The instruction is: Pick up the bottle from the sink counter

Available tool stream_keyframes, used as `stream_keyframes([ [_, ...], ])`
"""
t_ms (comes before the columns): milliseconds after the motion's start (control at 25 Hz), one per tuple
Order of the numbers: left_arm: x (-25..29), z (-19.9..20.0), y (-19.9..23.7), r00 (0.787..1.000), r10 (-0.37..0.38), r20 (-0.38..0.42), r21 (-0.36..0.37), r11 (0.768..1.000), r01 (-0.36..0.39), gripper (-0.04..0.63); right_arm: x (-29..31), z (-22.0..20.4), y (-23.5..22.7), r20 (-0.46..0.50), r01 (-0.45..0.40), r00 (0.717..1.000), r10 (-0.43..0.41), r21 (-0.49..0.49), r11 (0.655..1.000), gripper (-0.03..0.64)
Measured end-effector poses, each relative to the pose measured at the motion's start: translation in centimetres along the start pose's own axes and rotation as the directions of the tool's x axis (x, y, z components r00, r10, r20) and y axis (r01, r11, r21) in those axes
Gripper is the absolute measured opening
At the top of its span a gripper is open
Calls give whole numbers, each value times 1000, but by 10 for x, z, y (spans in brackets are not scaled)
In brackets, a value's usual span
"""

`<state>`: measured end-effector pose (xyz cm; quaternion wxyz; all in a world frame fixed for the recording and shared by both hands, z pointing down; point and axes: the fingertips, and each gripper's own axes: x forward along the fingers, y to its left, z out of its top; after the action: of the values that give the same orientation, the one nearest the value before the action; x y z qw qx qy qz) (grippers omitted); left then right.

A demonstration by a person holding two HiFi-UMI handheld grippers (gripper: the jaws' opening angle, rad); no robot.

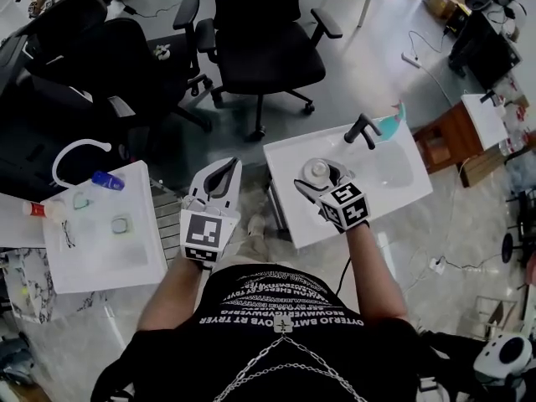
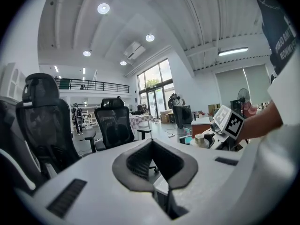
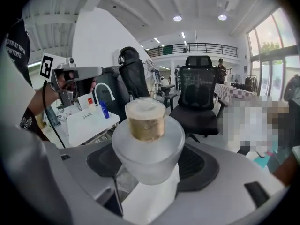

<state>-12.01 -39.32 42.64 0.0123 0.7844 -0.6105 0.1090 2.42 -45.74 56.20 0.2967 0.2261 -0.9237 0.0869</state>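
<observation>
A frosted bottle (image 1: 316,172) with a gold neck and pale cap sits between the jaws of my right gripper (image 1: 321,179), just above the front left part of the white sink counter (image 1: 394,193). In the right gripper view the bottle (image 3: 147,142) fills the middle, and the right gripper (image 3: 150,170) is shut on its body. My left gripper (image 1: 219,174) hangs over the floor gap between the two counters, holding nothing. In its own view the left gripper (image 2: 152,146) has its tips together. The bottle (image 2: 202,139) also shows small at the right there.
A black faucet (image 1: 362,129) stands at the counter's back edge beside a teal object (image 1: 392,122). A second white counter (image 1: 100,254) at left carries a white arched faucet (image 1: 77,151) and a blue bottle (image 1: 107,180). Black office chairs (image 1: 260,32) stand behind.
</observation>
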Motion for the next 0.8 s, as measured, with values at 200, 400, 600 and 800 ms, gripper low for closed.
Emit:
stream_keyframes([
  [200, -12, 5, -20, 1000, -27, 7, 6, 1000, 27, 5, -34, 23, 23, 26, -8, 1000, 9, -32, 999, 336],
  [400, -26, 7, -46, 998, -56, 11, 23, 998, 55, 5, -68, 28, 42, 48, -15, 999, 17, -45, 999, 336],
  [600, -40, 4, -64, 998, -65, 4, 29, 997, 65, 5, -89, 18, 54, 55, -24, 998, 26, -48, 999, 336],
  [800, -52, -4, -80, 997, -76, -20, 17, 997, 76, 5, -96, 0, 54, 50, -5, 999, 8, -51, 999, 336],
])
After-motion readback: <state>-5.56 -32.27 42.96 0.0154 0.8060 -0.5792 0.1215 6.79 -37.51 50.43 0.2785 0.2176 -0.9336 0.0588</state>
